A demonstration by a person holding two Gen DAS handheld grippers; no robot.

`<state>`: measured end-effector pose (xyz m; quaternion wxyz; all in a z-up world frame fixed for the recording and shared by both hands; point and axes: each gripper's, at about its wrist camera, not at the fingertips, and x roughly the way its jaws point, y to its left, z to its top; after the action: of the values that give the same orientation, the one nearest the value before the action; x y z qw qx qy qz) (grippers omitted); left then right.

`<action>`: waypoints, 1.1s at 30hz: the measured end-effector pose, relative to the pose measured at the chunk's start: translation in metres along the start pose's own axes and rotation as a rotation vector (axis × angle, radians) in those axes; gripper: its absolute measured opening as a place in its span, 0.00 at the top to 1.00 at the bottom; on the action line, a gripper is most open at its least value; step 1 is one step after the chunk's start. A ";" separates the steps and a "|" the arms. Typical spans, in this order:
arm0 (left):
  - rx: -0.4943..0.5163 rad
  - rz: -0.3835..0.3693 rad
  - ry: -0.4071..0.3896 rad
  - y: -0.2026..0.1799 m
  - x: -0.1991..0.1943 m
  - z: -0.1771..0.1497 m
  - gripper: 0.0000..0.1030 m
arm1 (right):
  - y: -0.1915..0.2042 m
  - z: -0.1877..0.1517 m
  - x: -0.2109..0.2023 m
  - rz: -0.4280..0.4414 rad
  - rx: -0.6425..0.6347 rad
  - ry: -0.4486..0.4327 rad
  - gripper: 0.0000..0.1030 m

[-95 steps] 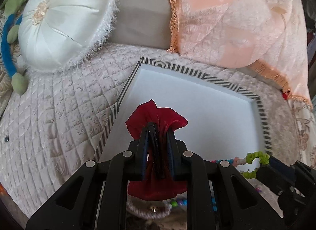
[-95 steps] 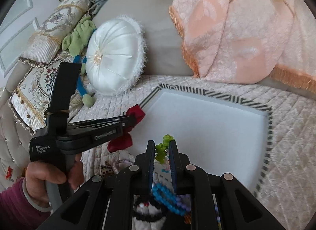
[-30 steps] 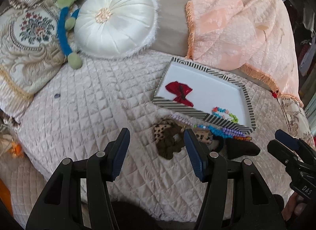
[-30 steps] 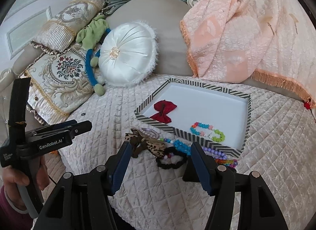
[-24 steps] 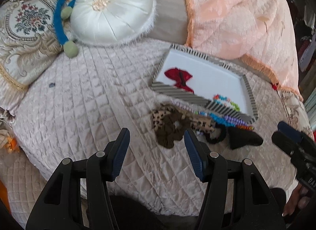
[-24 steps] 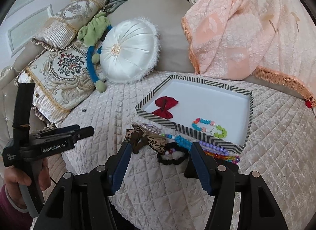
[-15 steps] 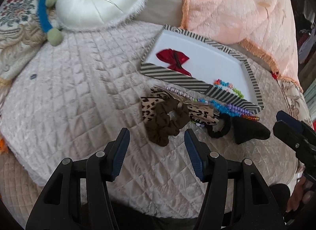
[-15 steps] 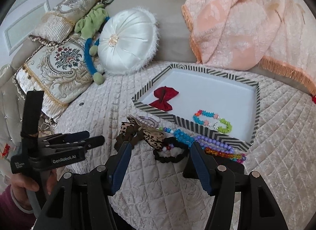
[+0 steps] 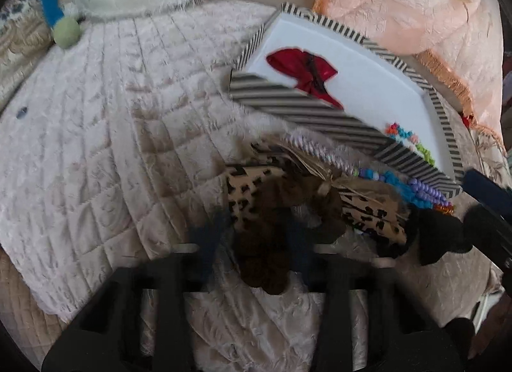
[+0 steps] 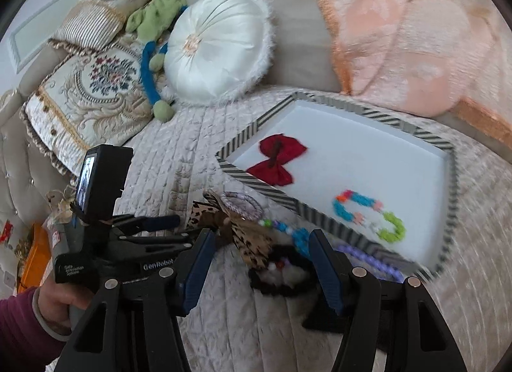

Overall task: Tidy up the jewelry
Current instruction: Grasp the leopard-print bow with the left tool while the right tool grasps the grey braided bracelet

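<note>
A striped-rim white tray (image 10: 265,186) (image 9: 320,113) holds a red bow (image 10: 278,161) (image 9: 304,68) and a colourful bead bracelet (image 10: 368,215). In front of it lie a brown scrunchie (image 9: 275,231), a leopard-print bow (image 9: 371,215) (image 10: 246,237), a lilac twisted band (image 10: 241,205), a black fuzzy scrunchie (image 10: 281,273) and blue and purple bead strings (image 9: 412,189). My left gripper (image 9: 252,237) is open, its blurred fingers either side of the brown scrunchie. My right gripper (image 10: 259,263) is open just above the black scrunchie.
The items lie on a quilted pale bedspread (image 9: 112,148). A round white cushion (image 10: 217,49), embroidered pillows (image 10: 89,90) and a peach blanket (image 10: 416,36) lie behind the tray. A black object (image 9: 438,234) lies right of the pile.
Both grippers have dropped closer to the pile in front of the tray. The left one now straddles the brown scrunchie. Earlier, the red bow and bead bracelet were set in the tray.
</note>
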<state>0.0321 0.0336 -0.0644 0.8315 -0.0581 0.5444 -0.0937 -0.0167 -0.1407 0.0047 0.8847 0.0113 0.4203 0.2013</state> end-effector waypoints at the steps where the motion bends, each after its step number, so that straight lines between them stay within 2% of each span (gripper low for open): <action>1: 0.002 -0.009 -0.006 0.001 -0.002 -0.001 0.82 | 0.001 0.003 0.008 0.019 -0.009 0.014 0.48; 4: 0.029 -0.021 -0.012 0.003 -0.011 -0.005 0.85 | 0.006 0.011 0.034 0.082 -0.040 0.068 0.50; 10: 0.052 -0.022 -0.021 0.020 -0.031 -0.015 0.85 | 0.012 0.016 0.071 0.135 -0.094 0.136 0.52; 23: -0.024 0.011 -0.084 0.064 -0.068 -0.026 0.85 | 0.037 0.016 0.114 0.120 -0.225 0.193 0.61; 25: -0.026 0.012 -0.078 0.065 -0.066 -0.027 0.85 | 0.041 0.013 0.125 0.091 -0.262 0.204 0.76; 26: -0.025 0.012 -0.075 0.064 -0.063 -0.026 0.85 | 0.042 0.010 0.133 0.058 -0.274 0.218 0.79; 29: -0.044 0.001 -0.056 0.064 -0.055 -0.027 0.85 | 0.033 0.012 0.129 0.064 -0.215 0.203 0.91; 33: -0.058 -0.025 -0.061 0.063 -0.059 -0.028 0.85 | 0.027 0.014 0.094 0.072 -0.170 0.134 0.93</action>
<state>-0.0110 0.1077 -0.0357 0.8445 -0.0919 0.5205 -0.0866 0.0376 -0.0795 -0.0507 0.8445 -0.0622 0.4592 0.2684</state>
